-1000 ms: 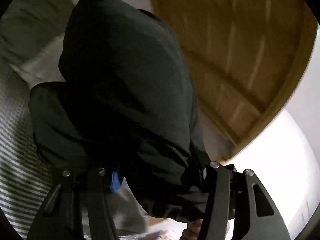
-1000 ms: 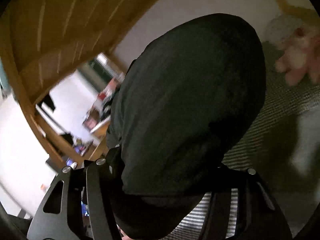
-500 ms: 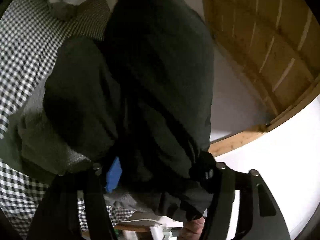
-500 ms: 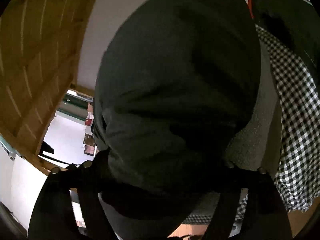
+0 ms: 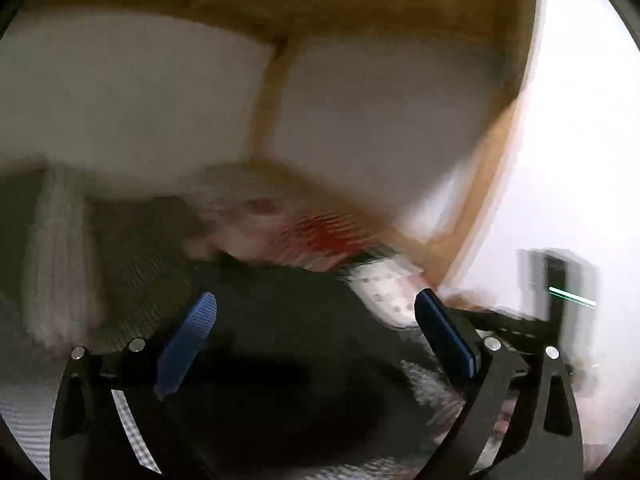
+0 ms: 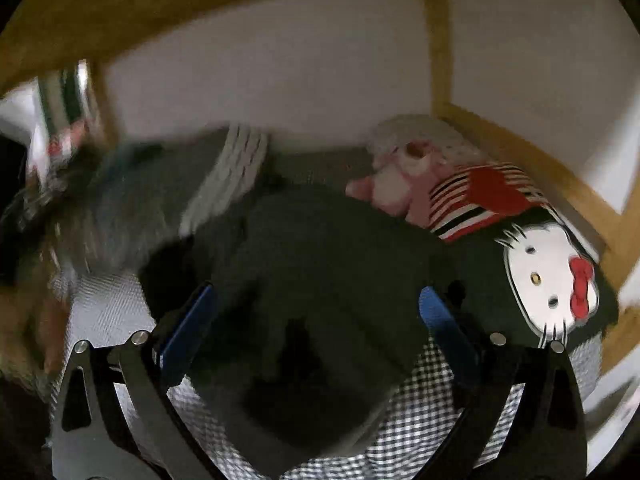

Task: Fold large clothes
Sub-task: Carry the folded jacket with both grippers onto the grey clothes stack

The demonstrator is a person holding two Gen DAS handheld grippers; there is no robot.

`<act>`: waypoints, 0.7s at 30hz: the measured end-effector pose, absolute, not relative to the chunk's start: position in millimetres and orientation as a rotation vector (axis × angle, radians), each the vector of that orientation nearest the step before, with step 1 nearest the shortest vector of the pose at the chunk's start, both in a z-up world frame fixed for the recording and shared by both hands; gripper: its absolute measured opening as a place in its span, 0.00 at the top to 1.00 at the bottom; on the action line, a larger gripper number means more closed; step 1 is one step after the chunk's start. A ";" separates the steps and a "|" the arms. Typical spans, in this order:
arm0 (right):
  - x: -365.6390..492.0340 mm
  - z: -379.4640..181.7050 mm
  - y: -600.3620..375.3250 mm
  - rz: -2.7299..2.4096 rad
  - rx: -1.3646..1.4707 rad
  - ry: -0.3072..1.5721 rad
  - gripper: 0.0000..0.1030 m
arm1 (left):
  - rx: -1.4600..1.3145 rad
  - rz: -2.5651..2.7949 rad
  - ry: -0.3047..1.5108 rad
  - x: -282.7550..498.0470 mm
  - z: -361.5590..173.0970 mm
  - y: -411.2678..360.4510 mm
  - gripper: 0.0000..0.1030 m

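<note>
- Left tongs (image 5: 316, 324): jaws opening wide, nothing pinched.
- Right tongs (image 6: 320, 316): jaws opening wide, nothing pinched.
- Dark garment (image 6: 332, 280) lies on the checked bed (image 6: 420, 412), beside a pink plush toy (image 6: 404, 184).

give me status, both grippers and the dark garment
Left gripper, right gripper jaws opening, nothing pinched. Dark garment lies on checked bedding. Plush toy beyond.

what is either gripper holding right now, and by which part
Nothing is held. The left gripper and right gripper are both opening, pads clear of the dark garment, which lies on the checked bedding below them.
</note>
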State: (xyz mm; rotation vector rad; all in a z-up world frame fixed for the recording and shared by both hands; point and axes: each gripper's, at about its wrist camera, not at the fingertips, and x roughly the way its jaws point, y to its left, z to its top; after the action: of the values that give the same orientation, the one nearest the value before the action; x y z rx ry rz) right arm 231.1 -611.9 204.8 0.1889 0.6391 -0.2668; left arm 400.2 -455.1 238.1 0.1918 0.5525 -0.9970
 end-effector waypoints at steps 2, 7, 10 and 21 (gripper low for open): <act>265.5 183.5 -610.3 -0.255 0.181 0.771 0.04 | 0.423 -0.882 0.693 434.3 213.8 -513.9 0.05; 287.3 133.8 -610.2 -0.287 0.146 0.869 0.04 | 0.503 -0.929 0.964 473.3 119.1 -562.2 0.04; 295.4 114.9 -614.3 -0.288 0.167 0.889 0.04 | 0.479 -0.958 0.991 466.3 88.9 -567.1 0.04; 276.0 100.8 -620.0 -0.357 0.202 0.786 0.03 | 0.452 -0.899 0.831 459.3 101.4 -552.8 0.04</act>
State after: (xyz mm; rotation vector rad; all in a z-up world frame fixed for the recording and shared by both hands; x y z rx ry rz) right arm 276.0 -620.0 100.8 0.2020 0.7858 -0.3574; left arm 459.3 -552.8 101.4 0.4523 0.8306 -0.8993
